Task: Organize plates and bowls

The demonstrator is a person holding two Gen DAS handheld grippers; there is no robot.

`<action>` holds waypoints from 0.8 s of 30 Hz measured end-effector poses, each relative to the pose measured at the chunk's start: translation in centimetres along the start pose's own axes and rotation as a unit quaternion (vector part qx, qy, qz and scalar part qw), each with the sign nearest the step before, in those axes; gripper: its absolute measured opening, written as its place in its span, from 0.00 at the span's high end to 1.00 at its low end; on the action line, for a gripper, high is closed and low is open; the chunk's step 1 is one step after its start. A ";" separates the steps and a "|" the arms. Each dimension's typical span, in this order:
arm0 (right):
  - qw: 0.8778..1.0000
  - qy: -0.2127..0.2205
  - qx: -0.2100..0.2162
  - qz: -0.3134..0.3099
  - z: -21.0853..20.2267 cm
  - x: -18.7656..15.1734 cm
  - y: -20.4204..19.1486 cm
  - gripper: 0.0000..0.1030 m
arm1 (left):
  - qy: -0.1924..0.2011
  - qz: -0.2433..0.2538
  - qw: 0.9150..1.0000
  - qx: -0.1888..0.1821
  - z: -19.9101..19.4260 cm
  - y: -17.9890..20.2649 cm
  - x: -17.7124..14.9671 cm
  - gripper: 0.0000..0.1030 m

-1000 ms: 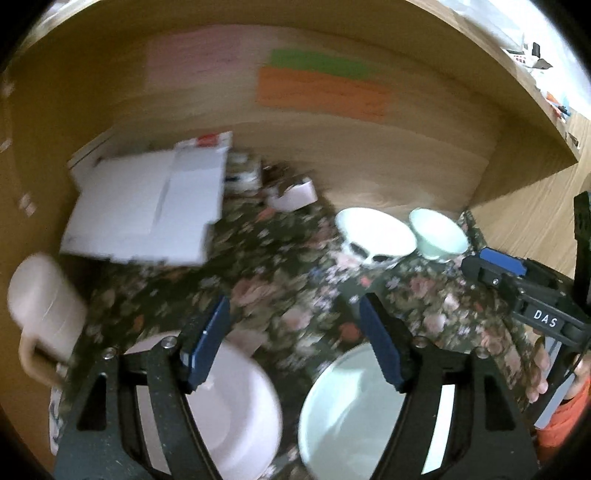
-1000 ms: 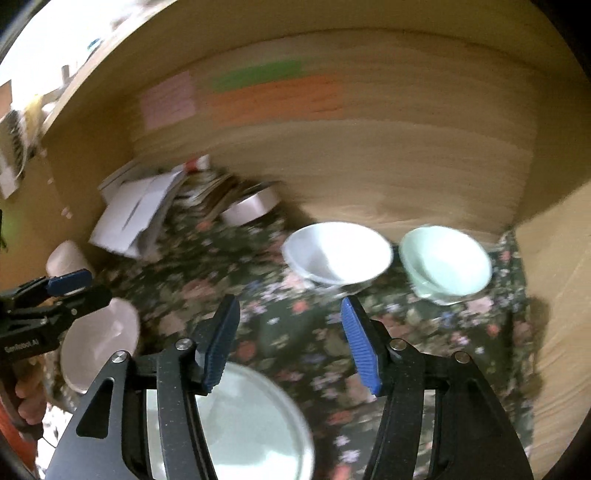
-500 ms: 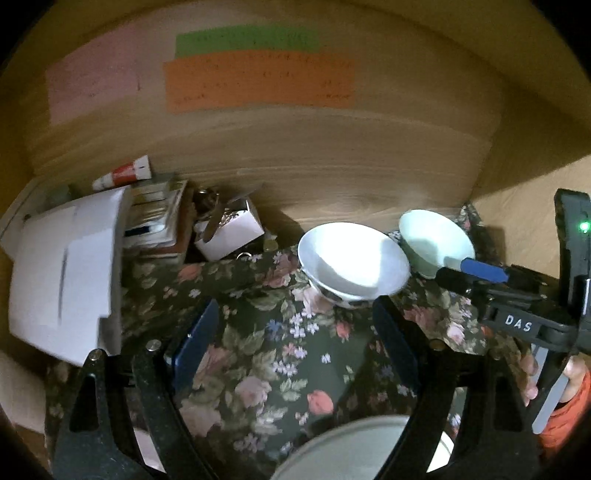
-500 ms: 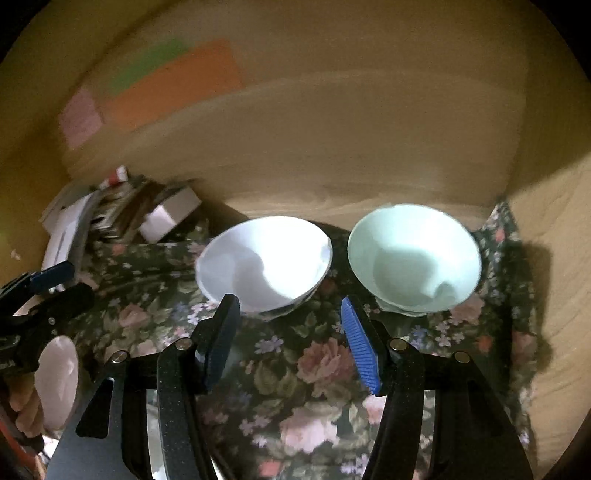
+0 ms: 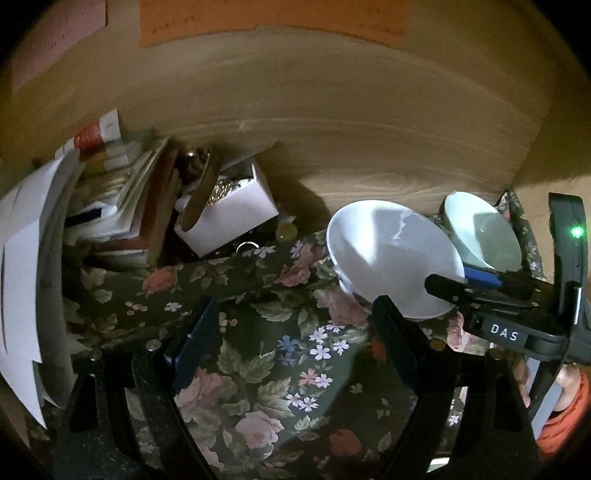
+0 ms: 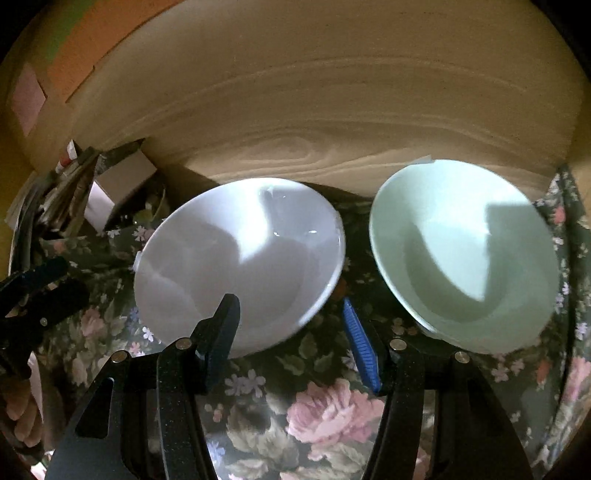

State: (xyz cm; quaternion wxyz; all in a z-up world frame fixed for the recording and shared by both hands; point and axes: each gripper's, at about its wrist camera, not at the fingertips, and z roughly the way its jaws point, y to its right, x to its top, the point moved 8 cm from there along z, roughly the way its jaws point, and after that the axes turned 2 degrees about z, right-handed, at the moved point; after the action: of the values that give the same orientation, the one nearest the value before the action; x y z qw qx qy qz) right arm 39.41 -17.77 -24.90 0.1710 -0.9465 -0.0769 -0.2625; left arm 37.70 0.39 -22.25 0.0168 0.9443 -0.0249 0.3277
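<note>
White bowl [image 6: 240,266]: sits on the floral cloth close to the wooden back wall, empty, tipped a little toward the cameras, light falling across its inside.
Green bowl [image 6: 461,254]: just beside the white bowl on its right, apart from it by a narrow strip of cloth, also empty, near the right edge of the cloth.
Right gripper [image 6: 291,332]: angled downward at the near rim of the white bowl; its jaws stand partway apart with nothing pinched, the left finger in front of the bowl's near edge and the blue-padded right finger over the gap between the two bowls.
Left gripper [image 5: 291,332]: pointing down over bare cloth, jaws spread wide and empty, the white bowl ahead and to its right.
Hands: a hand [image 5: 565,380] with an orange sleeve grips the right tool's handle at the far right of the left view; fingers show at the lower left of the right view.
Cloth [image 5: 295,369]: dark, with pink roses and small flowers, covering the shelf floor.
Back wall [image 6: 314,110]: pale wood grain, with an orange note [image 5: 273,14] and a pink note [image 5: 55,33] stuck on it.
Clutter: papers [image 5: 22,277], stacked books [image 5: 122,206] and a small white box [image 5: 236,214] are crowded at the left end.
</note>
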 end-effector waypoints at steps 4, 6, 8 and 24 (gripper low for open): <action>1.000 -0.026 0.012 0.008 1.5 -0.9 -0.3 0.61 | -0.006 -0.007 1.000 -0.001 0.6 -0.2 -0.2 0.17; 1.000 -0.020 -0.002 -0.005 1.4 -1.1 -0.3 0.66 | -0.011 -0.004 1.000 -0.001 1.1 -0.1 -0.4 0.17; 1.000 -0.023 0.003 -0.010 1.1 -1.4 -0.5 0.73 | -0.016 0.000 1.000 -0.003 1.4 0.2 -0.6 0.17; 0.999 -0.026 0.027 -0.022 -4.4 -6.1 -0.8 0.81 | -0.100 0.033 0.994 -0.019 4.6 2.5 -3.6 0.46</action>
State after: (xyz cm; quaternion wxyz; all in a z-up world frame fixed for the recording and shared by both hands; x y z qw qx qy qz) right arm 31.94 -18.99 -24.32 0.1885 -0.9461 -0.1095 -0.2396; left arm 37.61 -2.21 -28.01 0.0210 0.9706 -0.0634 0.2313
